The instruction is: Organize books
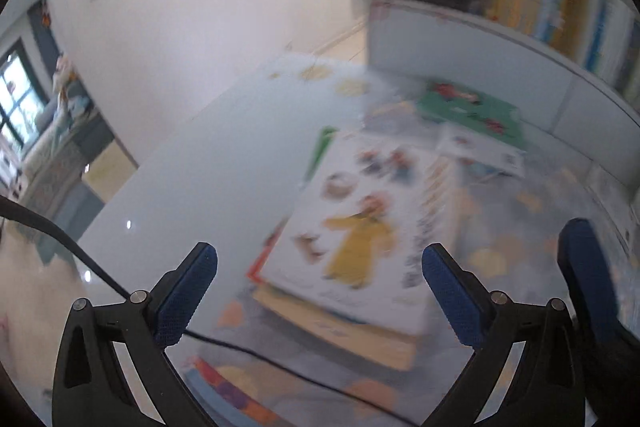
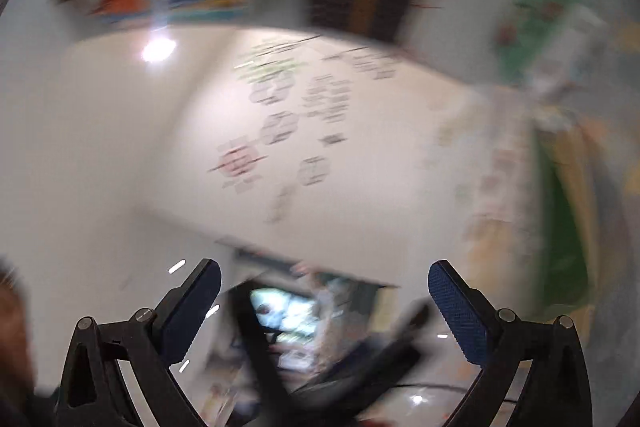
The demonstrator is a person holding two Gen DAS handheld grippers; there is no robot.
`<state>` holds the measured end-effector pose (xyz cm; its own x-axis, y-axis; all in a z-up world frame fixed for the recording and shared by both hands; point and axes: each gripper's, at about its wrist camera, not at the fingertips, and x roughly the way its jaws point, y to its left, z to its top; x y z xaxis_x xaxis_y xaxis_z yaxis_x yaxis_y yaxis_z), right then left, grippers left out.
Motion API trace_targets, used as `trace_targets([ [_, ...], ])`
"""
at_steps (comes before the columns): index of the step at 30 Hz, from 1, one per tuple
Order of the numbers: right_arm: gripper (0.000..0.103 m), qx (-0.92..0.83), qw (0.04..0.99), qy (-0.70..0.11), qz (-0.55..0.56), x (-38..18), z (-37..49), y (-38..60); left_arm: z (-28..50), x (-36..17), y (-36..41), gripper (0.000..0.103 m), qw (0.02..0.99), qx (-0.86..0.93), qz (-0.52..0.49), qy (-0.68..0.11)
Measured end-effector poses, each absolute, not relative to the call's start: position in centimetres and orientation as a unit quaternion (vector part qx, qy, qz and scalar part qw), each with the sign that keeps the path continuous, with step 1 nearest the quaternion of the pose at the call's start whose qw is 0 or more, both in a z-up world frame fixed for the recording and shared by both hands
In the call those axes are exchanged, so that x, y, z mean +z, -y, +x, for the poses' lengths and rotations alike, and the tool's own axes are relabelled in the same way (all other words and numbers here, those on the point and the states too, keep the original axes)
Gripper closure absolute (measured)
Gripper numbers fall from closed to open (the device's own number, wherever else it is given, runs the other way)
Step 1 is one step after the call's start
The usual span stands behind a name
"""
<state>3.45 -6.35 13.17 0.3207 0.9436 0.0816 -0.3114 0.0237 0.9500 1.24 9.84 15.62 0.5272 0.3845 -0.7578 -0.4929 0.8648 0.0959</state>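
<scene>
Left gripper [image 1: 320, 267] is spread wide w/ nothing between its blue pads [image 1: 186, 293], hanging over the near end of a stack of books [image 1: 360, 239] on a glossy pale table [image 1: 208, 163]. Top book of the stack is white w/ a figure in a yellow dress on the cover; thicker tan-edged books [image 1: 340, 331] sit under it, and a green-spined one [image 1: 320, 151] pokes out at the stack's far left corner. Beyond the stack, toward the far right, a green-covered book [image 1: 472, 109] lies flat w/ a smaller white book [image 1: 480, 149] overlapping its near edge. Behind those rises a white bookshelf [image 1: 500, 55] – rows of upright colourful spines on it, all blurred. A black cable [image 1: 80, 251] runs across the table left of the stack and passes under the gripper. A second blue pad shows at the right edge, just right of the stack.

Right gripper [image 2: 324, 287] is also spread apart and holds nothing. Its view is badly motion-smeared – a white wall w/ dark sticker shapes [image 2: 304, 107], shelf spines across the top, a green book [image 2: 536, 23] far right; where it sits relative to the stack can't be told
</scene>
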Motion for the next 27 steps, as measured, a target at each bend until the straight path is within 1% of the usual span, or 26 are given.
trace_targets([
  [2,0.0,0.54,0.626,-0.273,0.492,15.3,2.0,8.2,2.3,16.7,-6.8,0.0,0.867,0.273,-0.049,-0.414],
  [5,0.0,0.574,0.643,-0.197,0.467,17.8,-0.3,12.0,2.4,18.9,-2.0,0.0,0.87,0.298,-0.031,-0.392],
  [7,0.0,0.573,0.643,-0.174,0.477,18.5,-0.9,15.1,2.2,20.3,1.4,0.0,0.863,0.333,-0.01,-0.379],
  [9,0.0,0.577,0.621,-0.155,0.507,18.7,-0.7,19.4,1.8,21.9,5.3,0.0,0.864,0.35,0.01,-0.36],
  [14,0.0,0.575,0.595,-0.074,0.557,20.3,-2.3,28.2,0.4,26.5,14.5,0.0,0.874,0.406,0.062,-0.262],
  [17,0.0,0.581,0.585,-0.033,0.565,22.1,-3.5,33.4,-0.2,28.6,18.8,0.0,0.88,0.411,0.078,-0.226],
  [22,0.0,0.594,0.568,0.018,0.569,23.9,-5.6,40.4,-1.3,29.9,25.0,0.0,0.883,0.419,0.11,-0.182],
  [24,0.0,0.612,0.522,0.041,0.593,23.0,-5.5,43.0,-1.8,29.9,28.0,0.0,0.847,0.483,0.158,-0.154],
  [27,0.0,0.631,0.404,0.066,0.659,20.6,-4.9,45.1,-1.7,29.7,31.8,0.0,0.781,0.557,0.259,-0.114],
])
